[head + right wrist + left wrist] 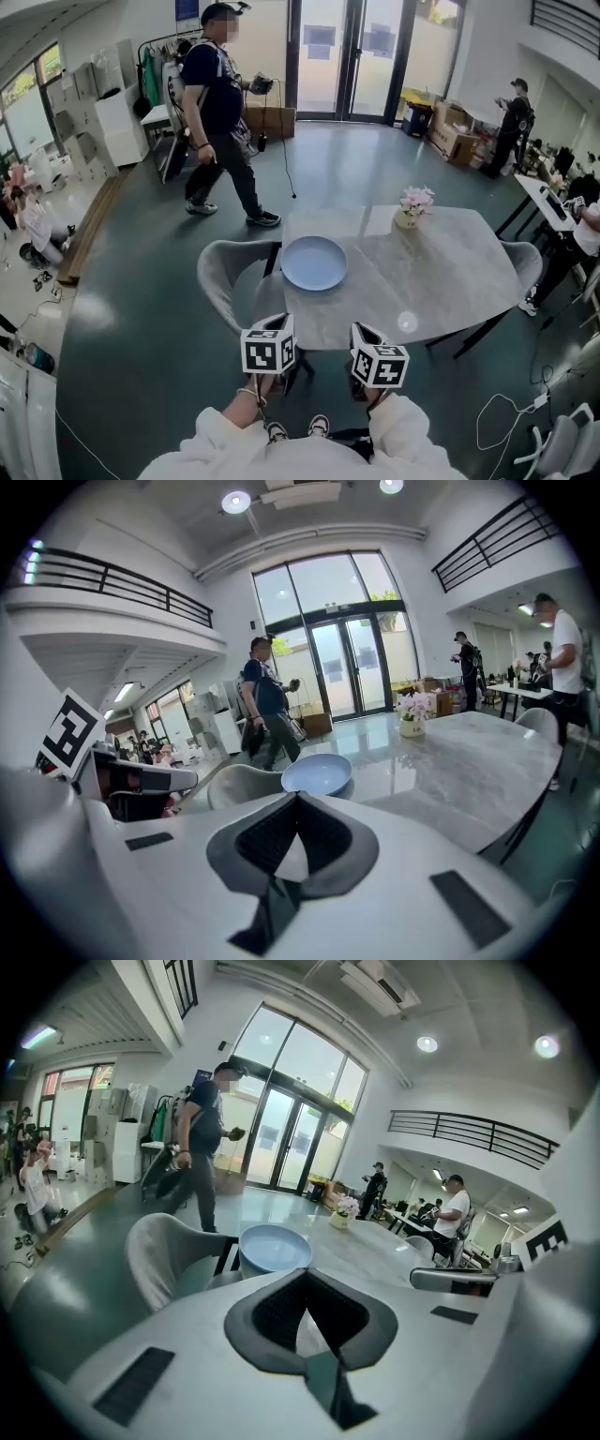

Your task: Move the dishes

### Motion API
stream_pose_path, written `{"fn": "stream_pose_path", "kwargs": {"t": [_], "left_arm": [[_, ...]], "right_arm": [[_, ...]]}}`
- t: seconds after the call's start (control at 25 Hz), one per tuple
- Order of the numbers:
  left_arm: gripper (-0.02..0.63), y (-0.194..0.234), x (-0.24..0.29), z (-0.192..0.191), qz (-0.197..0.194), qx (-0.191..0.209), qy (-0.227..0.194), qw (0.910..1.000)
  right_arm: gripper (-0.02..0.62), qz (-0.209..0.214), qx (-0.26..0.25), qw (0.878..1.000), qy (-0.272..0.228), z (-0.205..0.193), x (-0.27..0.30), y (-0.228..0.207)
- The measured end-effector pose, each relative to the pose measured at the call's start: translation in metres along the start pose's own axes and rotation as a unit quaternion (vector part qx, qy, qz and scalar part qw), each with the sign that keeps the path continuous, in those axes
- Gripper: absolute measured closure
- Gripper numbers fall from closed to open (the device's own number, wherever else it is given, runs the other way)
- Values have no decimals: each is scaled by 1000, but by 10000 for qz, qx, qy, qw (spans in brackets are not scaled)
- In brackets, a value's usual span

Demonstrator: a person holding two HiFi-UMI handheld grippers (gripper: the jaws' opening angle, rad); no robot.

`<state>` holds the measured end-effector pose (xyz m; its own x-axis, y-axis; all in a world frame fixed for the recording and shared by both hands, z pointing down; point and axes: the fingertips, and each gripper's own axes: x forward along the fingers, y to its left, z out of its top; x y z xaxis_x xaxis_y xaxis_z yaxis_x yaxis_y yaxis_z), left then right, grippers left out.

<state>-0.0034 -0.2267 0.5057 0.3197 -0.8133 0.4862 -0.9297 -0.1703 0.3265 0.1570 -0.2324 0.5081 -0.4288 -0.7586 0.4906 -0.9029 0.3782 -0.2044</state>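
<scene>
The person is holding both grippers low in front of their body, at the near edge of the table (450, 281), and neither one is carrying anything. The left gripper (269, 345) is keeping its jaws pressed together; in the left gripper view the dark pads (272, 1312) are meeting at their tips, with nothing caught between them. The right gripper (379, 362) is doing the same, and in the right gripper view its jaws are standing closed and empty, aiming across the tabletop. Both are pointing slightly downward toward the light blue plate (314, 262).

That plate is sitting flat on the marble-patterned table, toward its left end, just beside the back of a grey chair (223, 281). It is lying beyond both grippers, touching neither of them. Farther along the table, a small pot of pink flowers (413, 208) is standing well apart from the plate. Behind the table, a person in dark clothes (220, 103) is walking across the green floor.
</scene>
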Motion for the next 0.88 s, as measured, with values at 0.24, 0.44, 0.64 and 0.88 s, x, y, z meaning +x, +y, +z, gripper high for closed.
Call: {"fn": "stream_pose_path", "kwargs": {"t": [0.24,0.44,0.64,0.88], "left_arm": [[598,-2,-3,6,1,-30,-60,10000],[598,-7,0,3,26,-88,-86,9999],[598,-6,-2,-1,69,-170,-84,9998],[598,-2,-2,1,132,-170,-102,9997]], "right_arm": [[538,39,-21,10000,-21,7,-1,2],[538,108,-18,9999,13,5,0,-4],[538,177,-33,9998,38,3,0,-3],[538,248,-26,9997,21,6,3,1]]}}
